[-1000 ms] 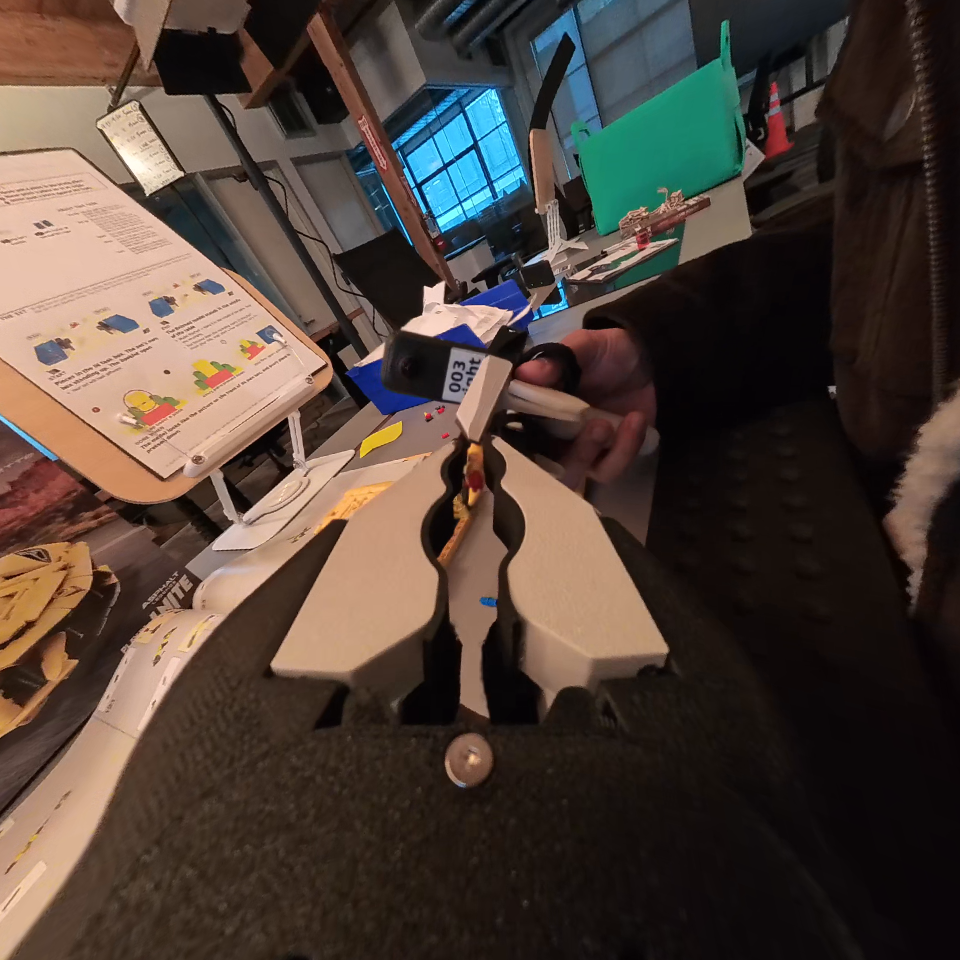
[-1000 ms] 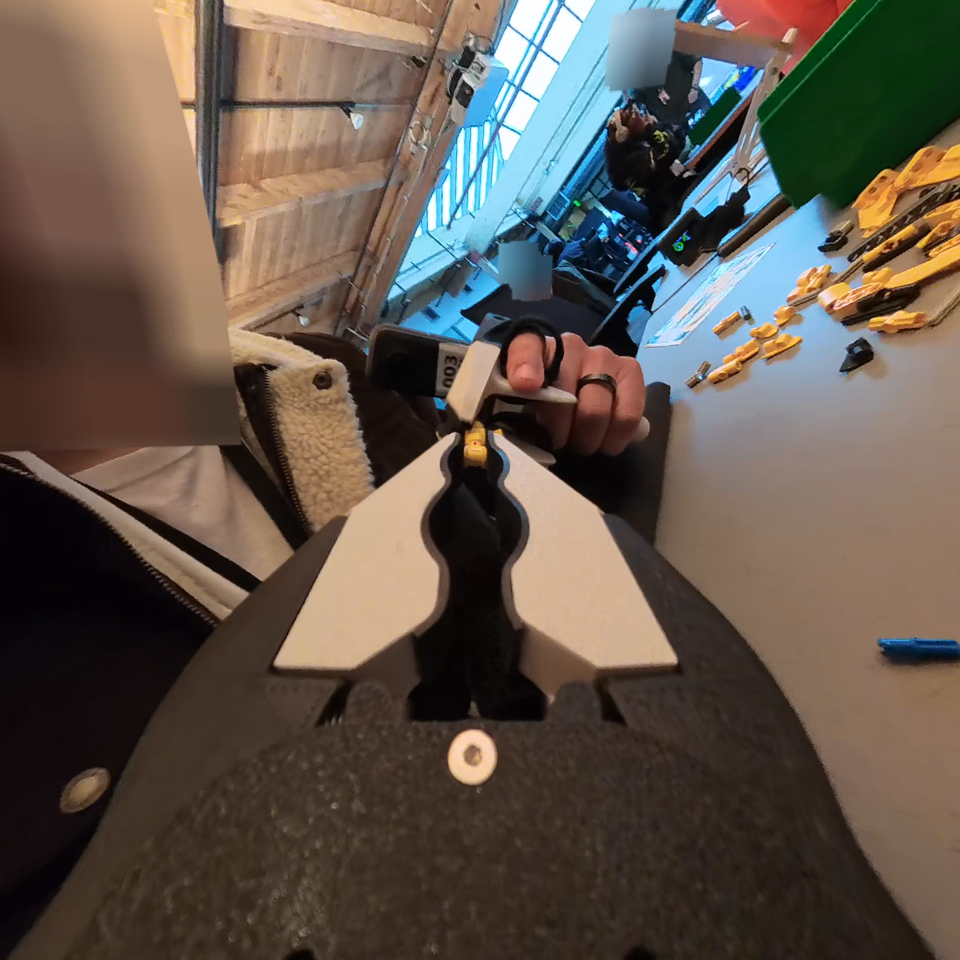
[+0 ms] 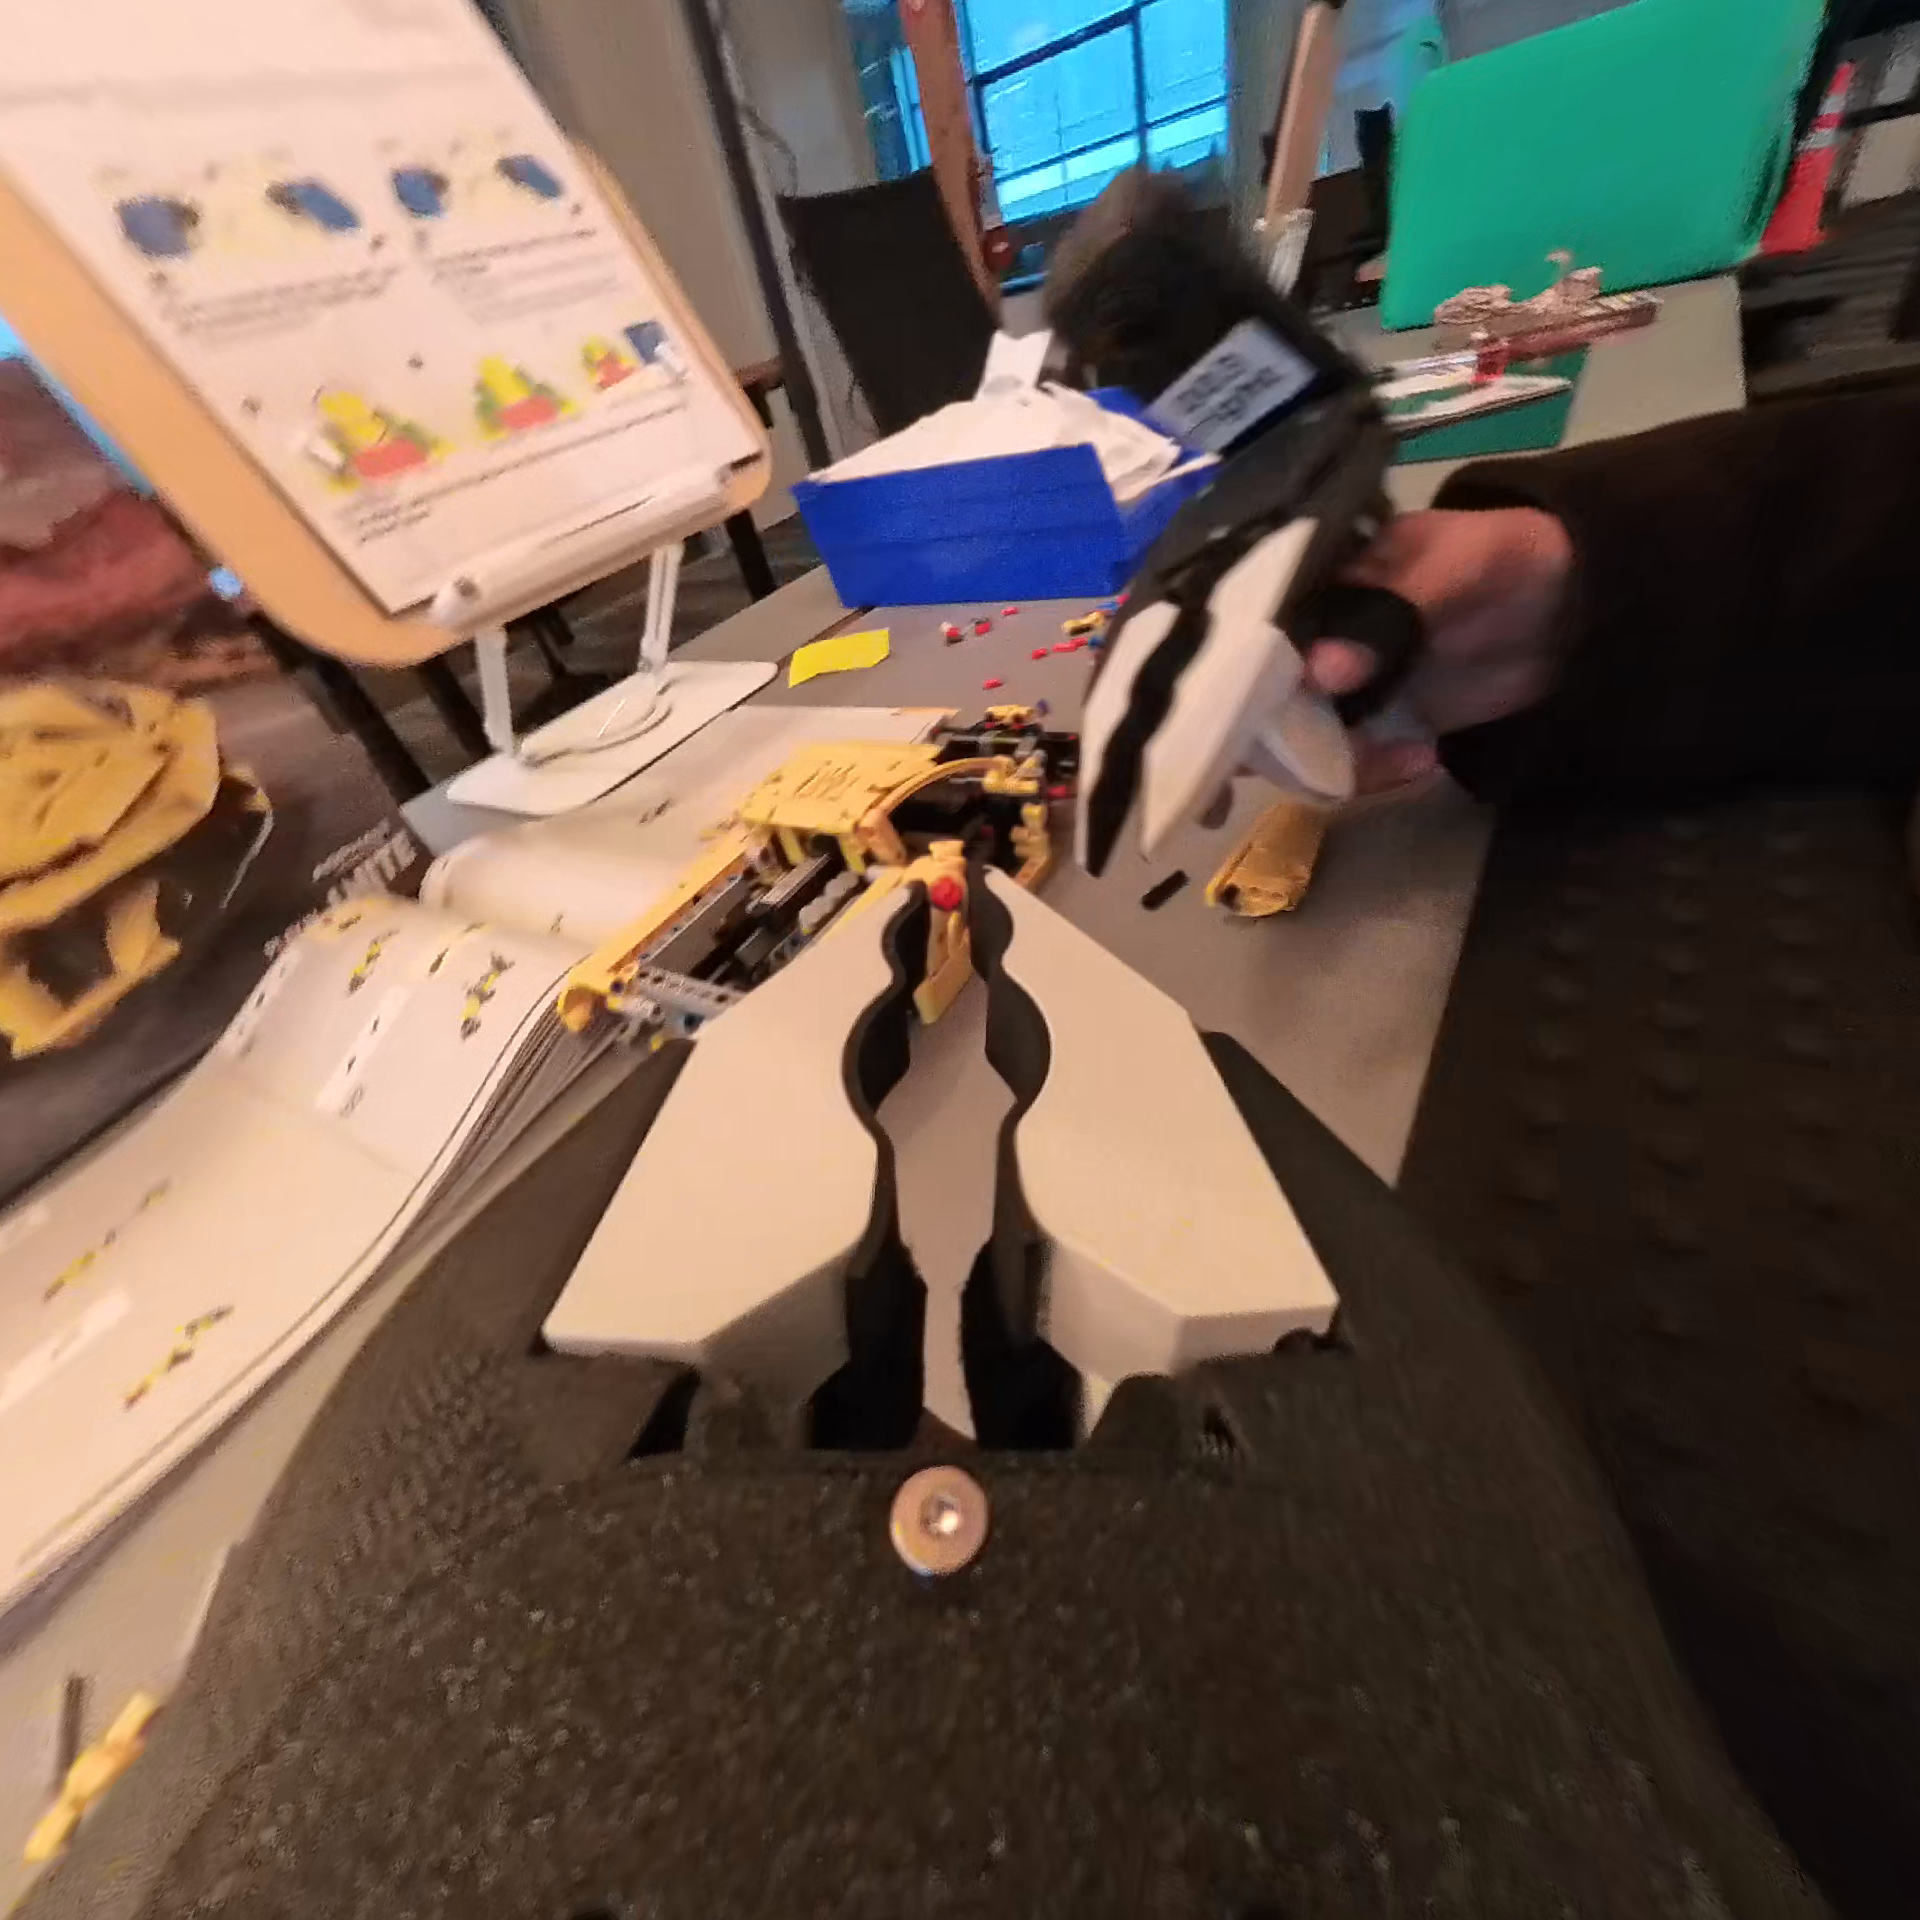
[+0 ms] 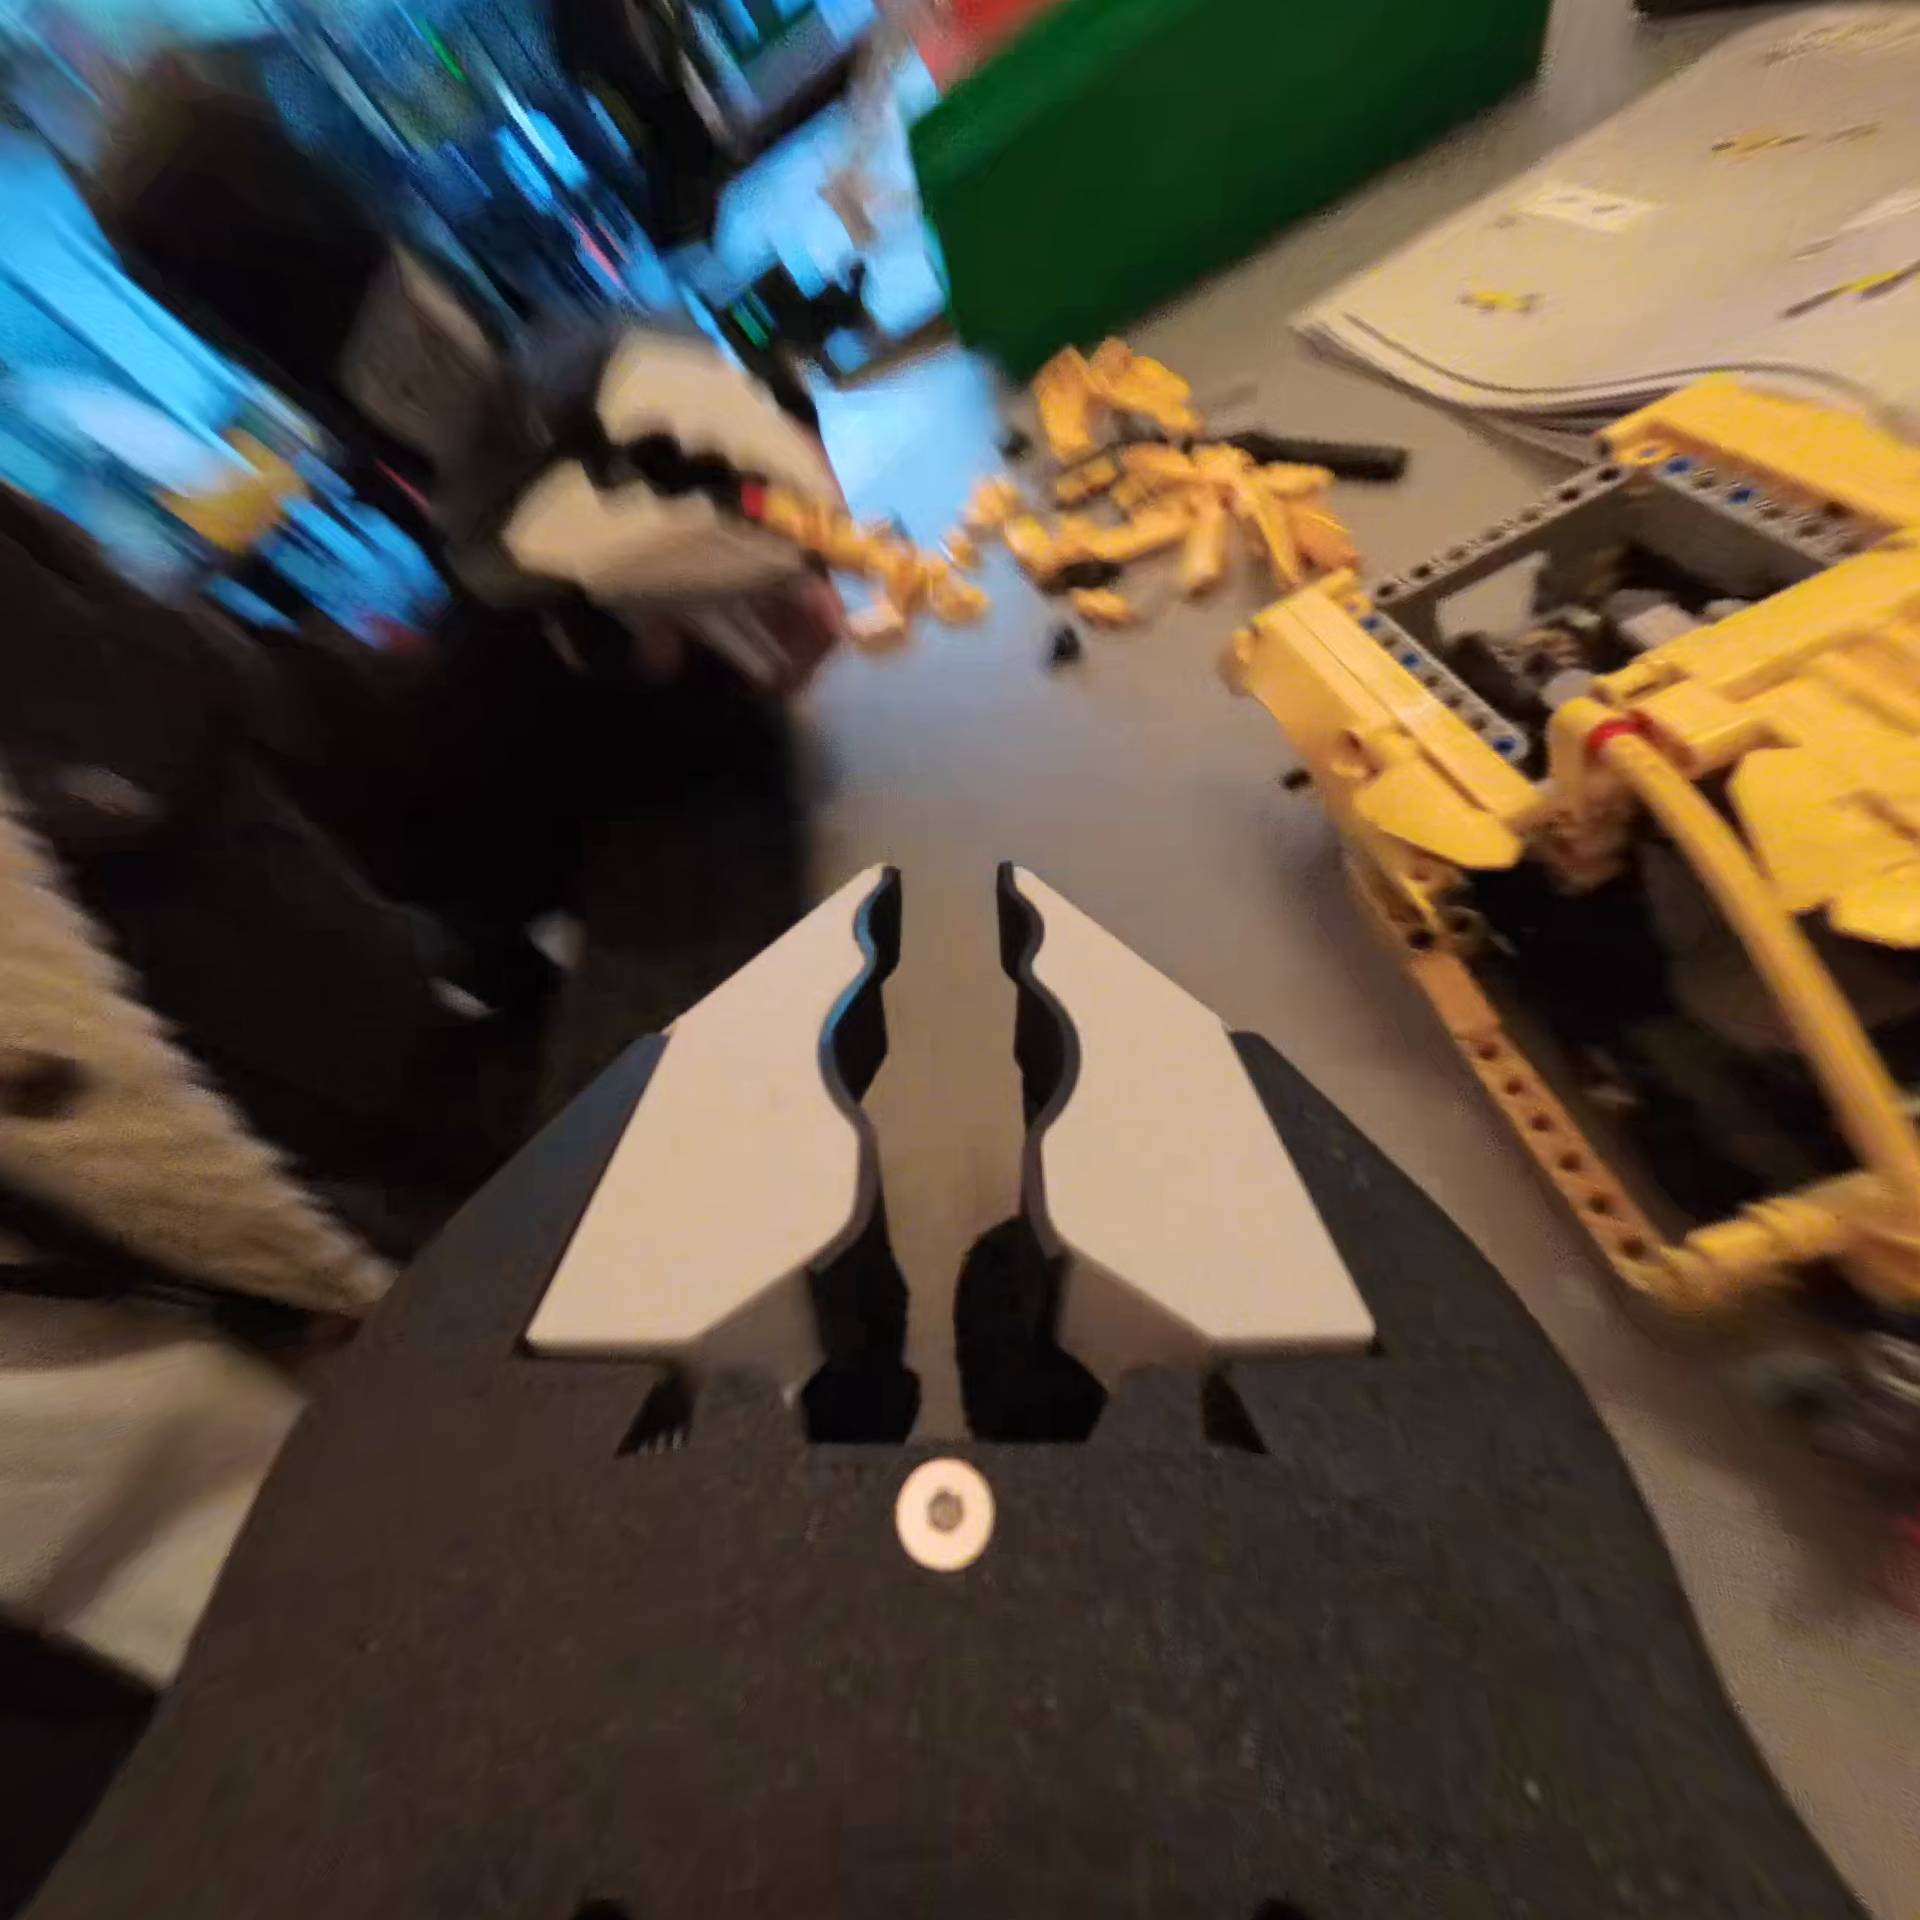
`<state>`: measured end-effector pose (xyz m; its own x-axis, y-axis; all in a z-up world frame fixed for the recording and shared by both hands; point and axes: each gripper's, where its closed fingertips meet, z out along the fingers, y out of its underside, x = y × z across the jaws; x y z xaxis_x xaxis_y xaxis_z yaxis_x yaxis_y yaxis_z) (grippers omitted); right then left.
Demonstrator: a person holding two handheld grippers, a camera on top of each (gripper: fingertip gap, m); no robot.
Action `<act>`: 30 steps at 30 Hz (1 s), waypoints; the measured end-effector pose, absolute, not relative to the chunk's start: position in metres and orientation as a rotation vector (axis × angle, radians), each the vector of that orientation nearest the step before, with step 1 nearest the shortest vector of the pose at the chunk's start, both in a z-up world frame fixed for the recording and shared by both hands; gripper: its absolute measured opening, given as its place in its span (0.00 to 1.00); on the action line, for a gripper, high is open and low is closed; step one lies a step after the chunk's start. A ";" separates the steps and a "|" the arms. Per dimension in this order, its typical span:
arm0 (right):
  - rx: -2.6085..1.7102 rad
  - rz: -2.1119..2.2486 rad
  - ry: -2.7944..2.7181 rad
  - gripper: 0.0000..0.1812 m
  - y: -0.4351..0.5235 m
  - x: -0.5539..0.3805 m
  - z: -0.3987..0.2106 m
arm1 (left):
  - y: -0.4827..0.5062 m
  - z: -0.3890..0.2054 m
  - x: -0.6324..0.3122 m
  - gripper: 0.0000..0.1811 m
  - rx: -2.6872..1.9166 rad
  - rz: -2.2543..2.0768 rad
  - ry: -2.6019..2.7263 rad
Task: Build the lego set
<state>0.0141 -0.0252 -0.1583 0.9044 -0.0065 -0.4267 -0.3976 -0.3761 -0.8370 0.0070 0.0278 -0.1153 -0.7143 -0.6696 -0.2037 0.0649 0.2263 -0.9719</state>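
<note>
My left gripper (image 3: 948, 902) is shut on a small yellow Lego piece with a red pin (image 3: 940, 951), held just above the table in front of the half-built yellow Lego car (image 3: 831, 821). It also shows, blurred, in the right wrist view (image 4: 774, 509), with the yellow piece (image 4: 831, 535) sticking out of its tips. My right gripper (image 4: 945, 883) is open and empty over bare table, left of the car (image 4: 1610, 769). In the left wrist view the right gripper (image 3: 1117, 847) hangs tips down, just right of the car.
An open instruction booklet (image 3: 312, 1091) lies left of the car, also in the right wrist view (image 4: 1662, 260). A pile of loose yellow parts (image 4: 1143, 499) lies beyond. A page stand (image 3: 364, 312), a blue box (image 3: 987, 520), a green box (image 4: 1195, 135) and a yellow part (image 3: 1268, 862) stand around. My right fingertips sit around 7 cm from my left ones.
Both grippers were raised tip to tip; they have parted and come down to the table. The right gripper has opened and no longer holds its small yellow piece. The left still grips its piece.
</note>
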 end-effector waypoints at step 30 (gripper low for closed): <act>-2.427 -0.171 0.259 0.04 -0.022 0.034 -0.232 | 0.030 -0.143 0.019 0.04 -0.574 -1.352 1.972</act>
